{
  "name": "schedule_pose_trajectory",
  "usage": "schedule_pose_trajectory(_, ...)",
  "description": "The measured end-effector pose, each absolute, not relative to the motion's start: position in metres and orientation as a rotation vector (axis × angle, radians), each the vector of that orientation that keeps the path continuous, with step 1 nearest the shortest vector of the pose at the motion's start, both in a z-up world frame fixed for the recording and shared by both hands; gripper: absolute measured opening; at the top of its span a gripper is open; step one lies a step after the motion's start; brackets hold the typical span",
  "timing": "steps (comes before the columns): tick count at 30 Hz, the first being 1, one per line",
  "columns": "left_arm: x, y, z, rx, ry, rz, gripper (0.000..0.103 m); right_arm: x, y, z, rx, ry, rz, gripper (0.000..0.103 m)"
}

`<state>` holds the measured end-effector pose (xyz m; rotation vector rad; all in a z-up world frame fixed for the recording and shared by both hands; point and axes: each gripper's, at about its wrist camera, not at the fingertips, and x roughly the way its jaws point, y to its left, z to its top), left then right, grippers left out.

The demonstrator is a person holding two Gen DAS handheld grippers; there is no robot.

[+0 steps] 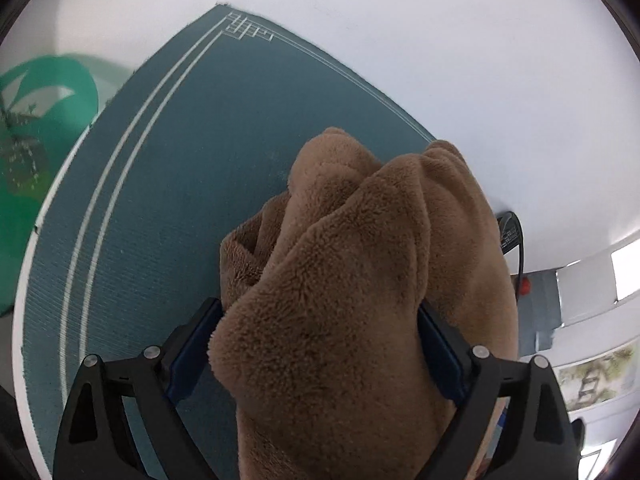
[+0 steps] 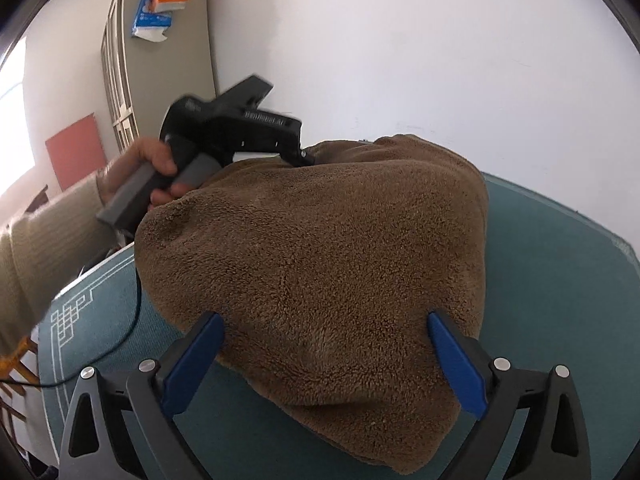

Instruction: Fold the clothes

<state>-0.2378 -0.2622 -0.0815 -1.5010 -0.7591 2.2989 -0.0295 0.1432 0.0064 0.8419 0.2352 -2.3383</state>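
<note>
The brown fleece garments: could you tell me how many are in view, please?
1. The brown fleece garment hangs bunched over the teal mat, between both grippers' fingers; folds might hide another.

Black claw point(image 2: 324, 320) frames, blue pads point(image 2: 192, 364), silver screws; hand point(image 2: 140, 168) bare-skinned, beige ribbed sleeve point(image 2: 36, 248).

Your light is even, soft daylight; the white wall point(image 2: 400, 40) reads bright without glare. In your right wrist view a window point(image 2: 16, 80) at the left edge blows out to white. Shadows stay faint and diffuse on the teal mat point(image 1: 140, 220). Both views bend hard at the rim, with black vignette corners. The hand point(image 2: 140, 168) and the other gripper's black body point(image 2: 240, 128) smear with motion blur.
</note>
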Motion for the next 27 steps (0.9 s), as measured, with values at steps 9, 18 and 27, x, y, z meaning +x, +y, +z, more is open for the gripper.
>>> schedule_pose_trajectory(9,-0.2,-0.271,-0.062,-1.436,-0.816,2.346,0.095,-0.048,0.15,0.013,0.848,0.137,-2.311,0.102)
schedule_pose_trajectory(18,-0.149,-0.251,-0.052,-1.408,-0.662,2.431,0.095,-0.081,0.178,0.025,0.892,0.019,-2.419,0.102)
schedule_pose_trajectory(27,-0.143,-0.245,-0.075,-1.432,-0.68,2.423,0.099,-0.1,0.175,-0.017,1.102,0.005,-2.341,0.102)
